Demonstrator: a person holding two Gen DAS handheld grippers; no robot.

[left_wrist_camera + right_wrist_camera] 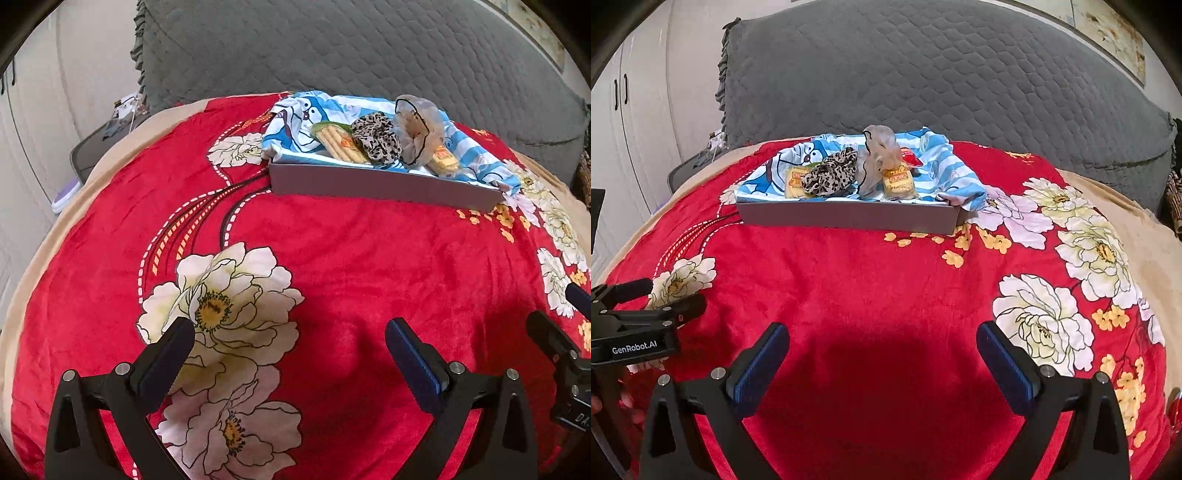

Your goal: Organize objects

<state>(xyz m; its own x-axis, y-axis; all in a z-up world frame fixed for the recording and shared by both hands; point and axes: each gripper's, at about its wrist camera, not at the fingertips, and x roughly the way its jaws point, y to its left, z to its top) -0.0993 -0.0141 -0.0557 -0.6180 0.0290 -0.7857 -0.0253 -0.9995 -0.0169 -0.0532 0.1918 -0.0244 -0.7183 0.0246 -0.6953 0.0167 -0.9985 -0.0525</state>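
While both claws hang released and empty over a red floral blanket (pixel 871 280), the items to be organized sit well ahead in a shallow grey box (pixel 849 218) near a quilted grey headboard (pixel 923 74). Left gripper (pixel 290 341) and right gripper (pixel 882 341) each show blue-padded fingers spread wide, touching nothing. Inside the box, a blue-and-white cartoon-print cloth (pixel 938 162) lines the bottom and spills over the far right corner. On it lie a leopard-print scrunchie (pixel 831 175), a sheer beige scrunchie (pixel 877 158) standing beside it, and yellow snack packets (pixel 897 181) partly buried beneath both; their labels are too small to read. A red wrapper behind the sheer scrunchie is mostly hidden. Fingertips at the right wrist view's lower left edge are cut off
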